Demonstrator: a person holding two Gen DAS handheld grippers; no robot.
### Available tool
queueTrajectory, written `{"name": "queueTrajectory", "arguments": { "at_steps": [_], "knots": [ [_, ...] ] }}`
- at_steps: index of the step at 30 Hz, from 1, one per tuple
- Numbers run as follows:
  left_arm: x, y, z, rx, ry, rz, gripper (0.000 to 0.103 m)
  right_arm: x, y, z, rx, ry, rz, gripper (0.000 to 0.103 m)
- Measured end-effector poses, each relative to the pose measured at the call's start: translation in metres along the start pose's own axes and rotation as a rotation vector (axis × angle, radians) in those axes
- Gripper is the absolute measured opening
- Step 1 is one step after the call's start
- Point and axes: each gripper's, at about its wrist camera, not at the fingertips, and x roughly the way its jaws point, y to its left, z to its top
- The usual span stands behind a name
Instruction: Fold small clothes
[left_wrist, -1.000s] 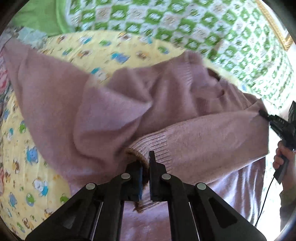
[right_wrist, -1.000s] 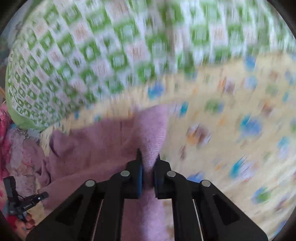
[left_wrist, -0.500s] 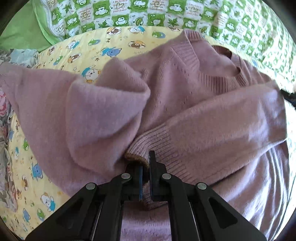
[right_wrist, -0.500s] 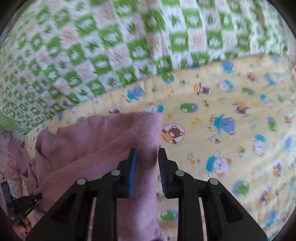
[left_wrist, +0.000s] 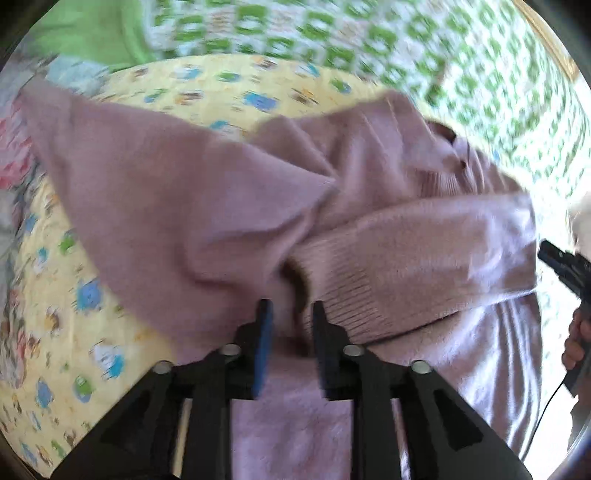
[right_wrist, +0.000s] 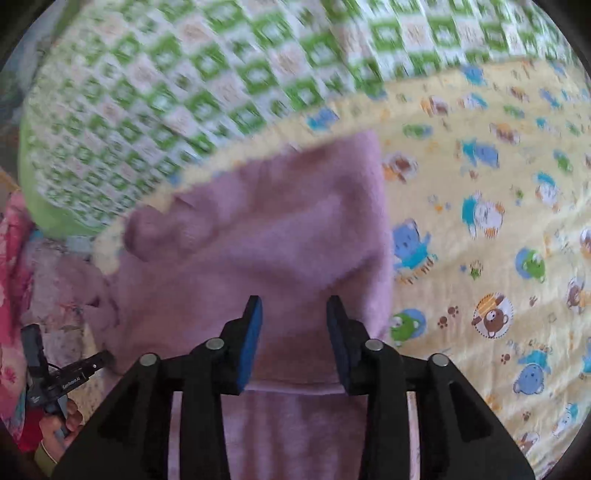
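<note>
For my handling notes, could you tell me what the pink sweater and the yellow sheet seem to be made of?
Pink sweater: soft, fuzzy knit, probably wool or acrylic; ribbed cuff and matte nap show.
Yellow sheet: thin woven cloth, likely cotton; flat, matte, printed cartoon animals.

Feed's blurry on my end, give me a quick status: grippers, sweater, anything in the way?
Left gripper open at the ribbed cuff. Right gripper open over the pink sweater. Sleeve lies across the body. Nothing in the way.

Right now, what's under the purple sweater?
The sweater lies on a yellow cartoon-animal blanket, with a green checked quilt behind. Whatever is beneath the sweater's middle is covered and cannot be seen.
</note>
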Motion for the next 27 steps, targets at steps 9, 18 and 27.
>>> {"name": "queueTrajectory", "arguments": {
  "at_steps": [9, 18, 27],
  "knots": [
    [-0.028, 0.113, 0.028, -0.274, -0.061, 0.086, 0.079, -0.015, 0.052, -0.039, -0.062, 0.03, 0.074, 0.064],
    [-0.002, 0.231, 0.117, -0.485, -0.06, 0.295, 0.081, -0.012, 0.066, -0.064, -0.086, 0.098, 0.091, 0.064],
    [0.027, 0.247, 0.148, -0.468, -0.037, 0.261, 0.008, -0.013, 0.059, -0.061, -0.062, 0.1, 0.068, 0.064]
  ]
}}
